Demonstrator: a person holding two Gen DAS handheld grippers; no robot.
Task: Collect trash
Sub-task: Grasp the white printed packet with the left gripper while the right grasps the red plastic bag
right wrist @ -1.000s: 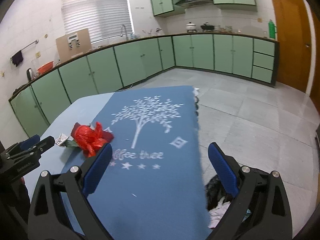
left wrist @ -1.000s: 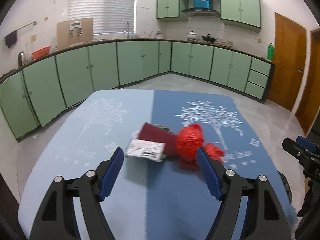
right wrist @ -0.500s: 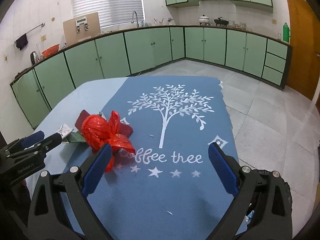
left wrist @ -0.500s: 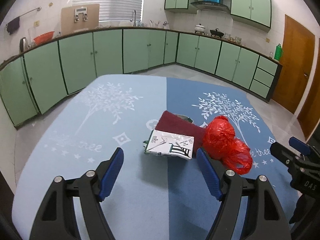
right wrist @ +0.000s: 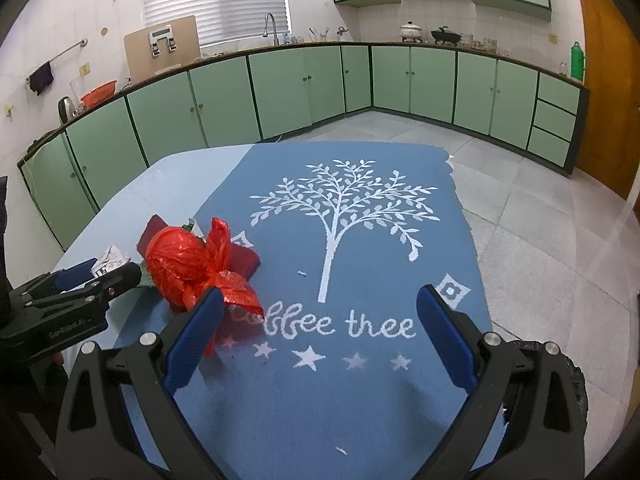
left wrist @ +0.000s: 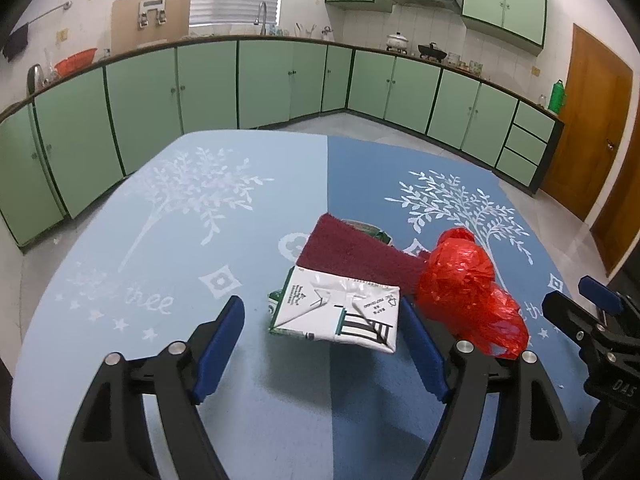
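Observation:
A flattened white carton [left wrist: 340,312] lies on the blue tablecloth [left wrist: 200,240], overlapping a dark red cloth [left wrist: 352,252]. A crumpled red plastic bag [left wrist: 460,280] sits to their right. My left gripper [left wrist: 320,316] hovers just short of the carton, its jaws opening, with the pads either side of it and not touching. My right gripper [right wrist: 320,300] is open over bare tablecloth, and the red bag [right wrist: 188,264] lies just beyond its left finger. The right wrist view also shows the carton [right wrist: 112,258] and the left gripper [right wrist: 100,276] at the far left.
A dark bin with crumpled rubbish [right wrist: 572,376] sits on the floor past the table's right edge. Green cabinets [left wrist: 280,80] line the walls, and tiled floor [right wrist: 540,220] lies beyond the table. A small green item [left wrist: 378,234] peeks out behind the red cloth.
Both grippers came forward and lower over the table. The carton now lies close between the left fingertips, and the red bag has drawn up to the right gripper's left finger.

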